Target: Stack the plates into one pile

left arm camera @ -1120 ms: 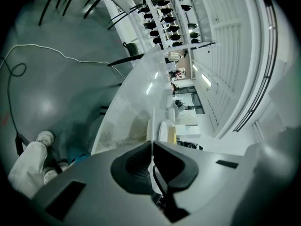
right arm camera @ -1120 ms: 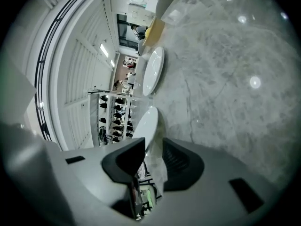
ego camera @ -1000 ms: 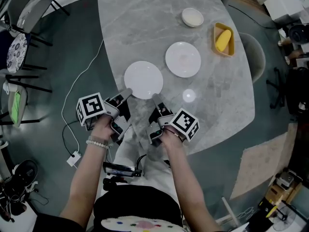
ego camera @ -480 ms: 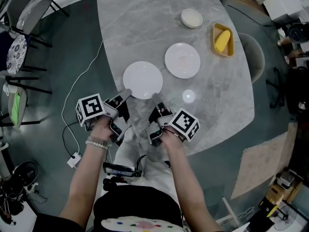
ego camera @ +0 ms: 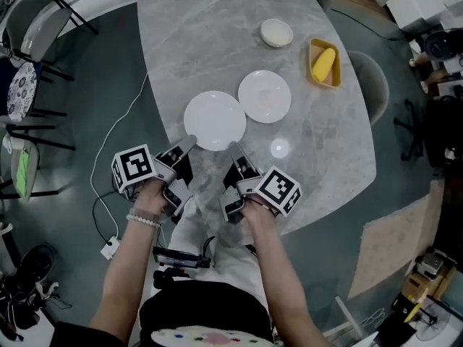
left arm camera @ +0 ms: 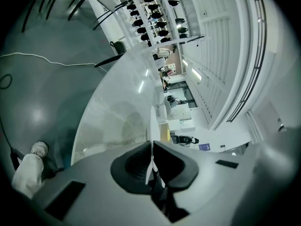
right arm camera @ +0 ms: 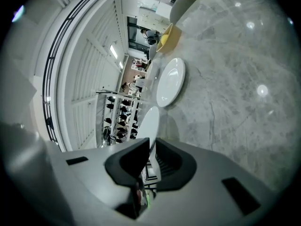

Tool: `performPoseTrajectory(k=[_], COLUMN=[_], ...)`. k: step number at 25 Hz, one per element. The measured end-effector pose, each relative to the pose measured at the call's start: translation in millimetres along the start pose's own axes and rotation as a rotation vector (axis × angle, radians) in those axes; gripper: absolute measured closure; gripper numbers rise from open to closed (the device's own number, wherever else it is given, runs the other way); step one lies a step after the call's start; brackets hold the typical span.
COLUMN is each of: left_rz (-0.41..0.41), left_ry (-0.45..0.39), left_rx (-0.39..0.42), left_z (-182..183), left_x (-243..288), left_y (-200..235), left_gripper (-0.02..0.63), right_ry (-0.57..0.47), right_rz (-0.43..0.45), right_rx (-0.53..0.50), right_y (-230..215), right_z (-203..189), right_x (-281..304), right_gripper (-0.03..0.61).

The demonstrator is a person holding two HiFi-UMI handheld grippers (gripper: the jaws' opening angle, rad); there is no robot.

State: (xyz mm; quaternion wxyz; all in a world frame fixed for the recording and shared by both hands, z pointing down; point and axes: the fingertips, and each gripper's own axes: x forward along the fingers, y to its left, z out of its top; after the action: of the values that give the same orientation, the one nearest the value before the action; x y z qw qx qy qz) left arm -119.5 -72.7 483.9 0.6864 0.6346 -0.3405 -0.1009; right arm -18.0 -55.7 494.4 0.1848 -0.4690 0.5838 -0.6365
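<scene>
White plate (ego camera: 215, 120) nearest me was clamped at its near rim by both my grippers: left gripper (ego camera: 189, 142) pinched tight, right gripper (ego camera: 233, 147) with jaws just closed onto it.

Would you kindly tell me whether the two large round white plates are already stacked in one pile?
No, the nearer round white plate is beside the farther white plate, not on it.

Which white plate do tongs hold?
The nearer round white plate: left tongs grip its near rim, right tongs have just closed there. The farther white plate lies free.
</scene>
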Motion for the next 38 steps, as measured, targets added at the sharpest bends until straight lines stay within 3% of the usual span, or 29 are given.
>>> performPoseTrajectory(k=[5,12,18,26,38], left_rz=[-0.023,-0.032,-0.022,0.027,0.143], left_ry=[0.04,0.112,0.161,0.203,0.231], left_rx=[0.033,0.051,0.057,0.101,0.223], left_z=[0,-8,-13,-10,-8], left_x=[14,73,79,129,160], left_y=[-11,-20,-18,-5,-4], left_gripper=[0.588,0.586,0.58,0.574,0.569], right_ry=[-0.052,-0.122,-0.157,-0.174,-0.185], right_rz=[0.007,-0.039,-0.06,-0.103,-0.165], right_rx=[-0.013,-0.016,-0.022,-0.029,-0.063], right_y=[8,-8,-8,-36,-50], right_z=[16,68,73,110,137], right_x=[-6,-13,-18,-4,5], right_gripper=[0.538,0.54,0.543,0.543,0.545])
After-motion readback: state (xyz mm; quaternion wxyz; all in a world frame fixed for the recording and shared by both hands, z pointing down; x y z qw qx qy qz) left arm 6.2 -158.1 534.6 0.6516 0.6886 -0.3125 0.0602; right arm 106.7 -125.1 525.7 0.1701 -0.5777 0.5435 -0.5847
